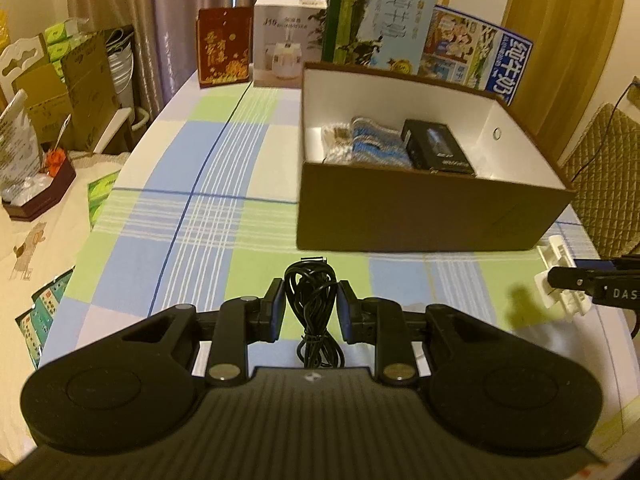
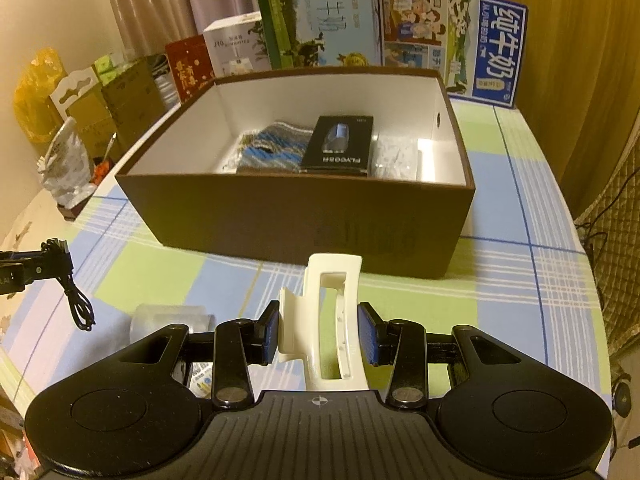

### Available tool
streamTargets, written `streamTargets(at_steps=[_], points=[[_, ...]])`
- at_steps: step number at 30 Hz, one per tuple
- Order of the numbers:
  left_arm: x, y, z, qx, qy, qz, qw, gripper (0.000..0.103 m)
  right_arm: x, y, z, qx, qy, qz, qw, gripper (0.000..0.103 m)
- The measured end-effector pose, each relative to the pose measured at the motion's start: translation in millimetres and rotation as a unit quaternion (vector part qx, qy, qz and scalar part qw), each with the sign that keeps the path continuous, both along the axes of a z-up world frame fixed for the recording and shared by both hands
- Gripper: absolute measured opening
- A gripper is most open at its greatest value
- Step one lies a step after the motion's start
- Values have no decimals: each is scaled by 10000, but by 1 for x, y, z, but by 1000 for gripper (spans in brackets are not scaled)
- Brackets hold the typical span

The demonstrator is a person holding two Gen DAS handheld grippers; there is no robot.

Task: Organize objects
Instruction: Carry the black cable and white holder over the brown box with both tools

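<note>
My left gripper is shut on a coiled black cable, held above the checked tablecloth in front of the brown box. My right gripper is shut on a white hair claw clip, also just short of the brown box. Inside the box lie a blue striped knitted cloth, a black product carton and a clear plastic bag. The right gripper with the clip shows at the right edge of the left wrist view; the left gripper with the cable shows at the left of the right wrist view.
A clear tape roll lies on the table beside my right gripper. Milk cartons, a white appliance box and a red box stand behind the brown box. Cardboard boxes and bags crowd the left side; a padded chair stands right.
</note>
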State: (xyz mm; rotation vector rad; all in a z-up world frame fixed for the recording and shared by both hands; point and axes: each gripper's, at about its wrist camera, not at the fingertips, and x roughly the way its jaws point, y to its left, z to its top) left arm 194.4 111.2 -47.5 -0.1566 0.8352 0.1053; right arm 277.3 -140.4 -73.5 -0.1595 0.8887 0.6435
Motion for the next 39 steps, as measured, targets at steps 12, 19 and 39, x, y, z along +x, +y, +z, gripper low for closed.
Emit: streamTargets(at_steps=[12, 19, 39], points=[[6, -15, 30, -22, -385, -271, 9989, 22, 2, 1, 23, 195, -229, 49, 9995, 38], [16, -22, 42, -36, -536, -430, 9976, 22, 7, 4, 33, 274, -343, 75, 9990, 38], [66, -41, 72, 32, -944, -882, 9916, 22, 43, 42, 64, 648, -616, 319, 9955, 38]])
